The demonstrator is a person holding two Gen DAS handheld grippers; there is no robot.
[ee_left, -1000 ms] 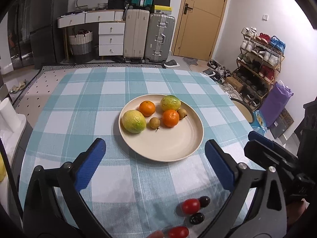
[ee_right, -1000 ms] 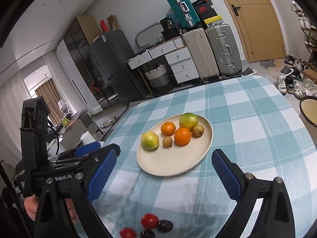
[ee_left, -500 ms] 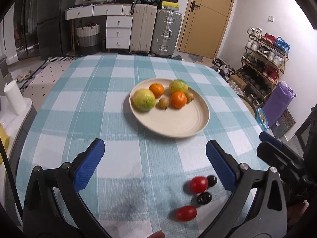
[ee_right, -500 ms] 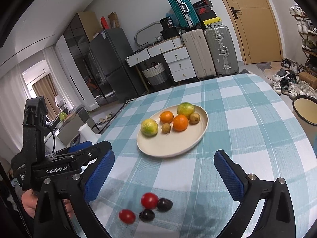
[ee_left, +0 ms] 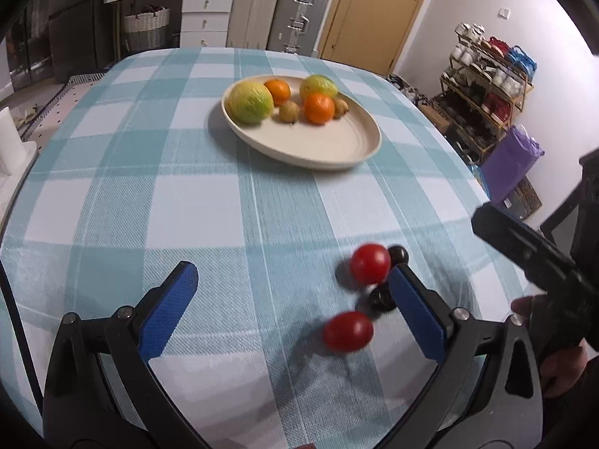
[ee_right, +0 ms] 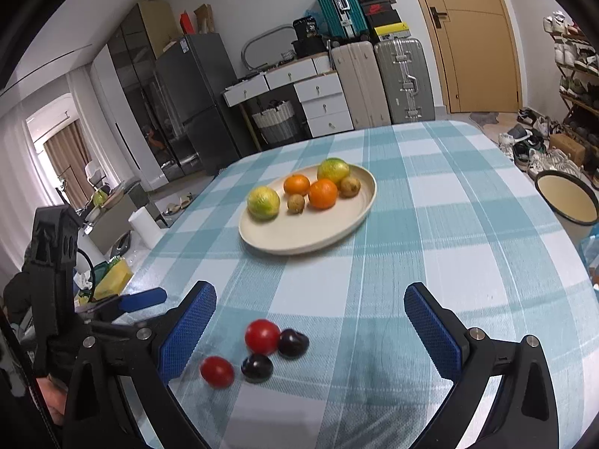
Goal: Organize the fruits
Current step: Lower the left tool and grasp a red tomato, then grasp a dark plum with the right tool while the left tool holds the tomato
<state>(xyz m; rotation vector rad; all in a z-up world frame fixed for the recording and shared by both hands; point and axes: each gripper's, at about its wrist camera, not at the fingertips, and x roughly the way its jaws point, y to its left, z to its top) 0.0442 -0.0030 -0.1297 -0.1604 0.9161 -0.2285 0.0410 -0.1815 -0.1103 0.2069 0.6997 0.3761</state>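
Note:
A cream plate [ee_left: 322, 146] [ee_right: 299, 232] on the checked tablecloth holds two yellow-green citrus, two oranges [ee_left: 318, 108] and two small brown fruits. Near the table's front edge lie two red tomatoes [ee_left: 370, 264] [ee_right: 262, 336] and two dark plums [ee_left: 381, 298] [ee_right: 293, 343]. My left gripper [ee_left: 295, 308] is open and empty, low over the cloth, its right finger beside the plums. My right gripper [ee_right: 310, 331] is open and empty, with the small fruits between its fingers, nearer the left one.
The right gripper's body [ee_left: 539, 262] shows at the right of the left wrist view. Beyond the table stand suitcases [ee_right: 404, 78], white drawers [ee_right: 322, 104], a fridge, a shoe rack [ee_left: 486, 86] and a round stool [ee_right: 567, 202].
Both grippers have pulled back and dropped toward the front edge. The plate looks farther away and the tomatoes and plums now sit close to the fingers.

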